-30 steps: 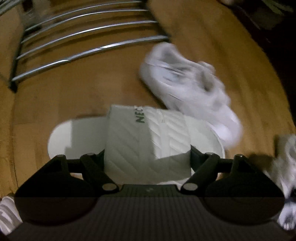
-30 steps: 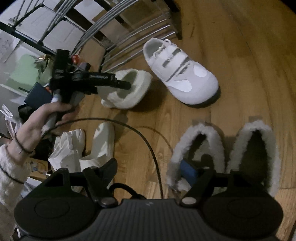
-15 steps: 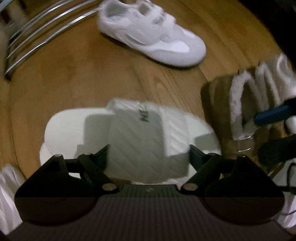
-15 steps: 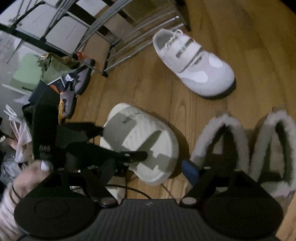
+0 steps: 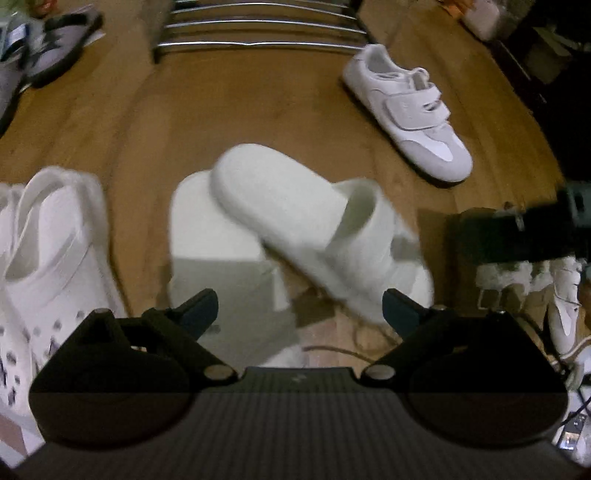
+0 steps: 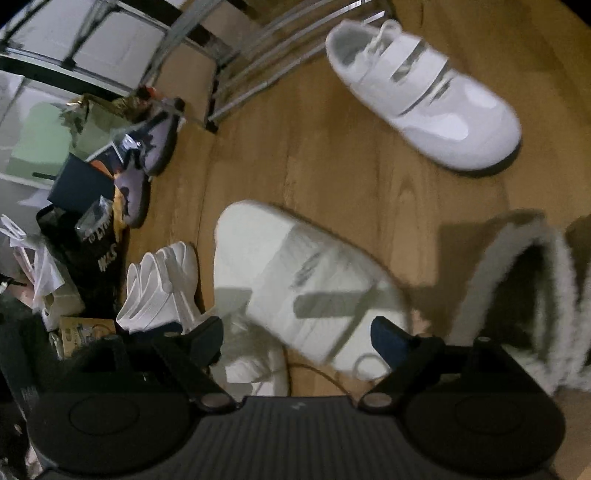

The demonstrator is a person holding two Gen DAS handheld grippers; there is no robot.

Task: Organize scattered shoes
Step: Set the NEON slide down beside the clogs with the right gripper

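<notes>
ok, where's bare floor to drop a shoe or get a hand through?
Free: the strip between the slides and the rack, and the patch between slides and sneaker. Crowded: clog close on one side, furry slippers on the other, clutter by the rack's foot.

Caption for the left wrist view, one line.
Open left gripper above two overlapping white slides on the wooden floor, white strap sneaker beyond.

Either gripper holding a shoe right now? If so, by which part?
Nothing held. Left gripper has just been opening; its jaws stand wide and the white slide lies loose on the floor. Right gripper, also just opening, grips nothing.
</notes>
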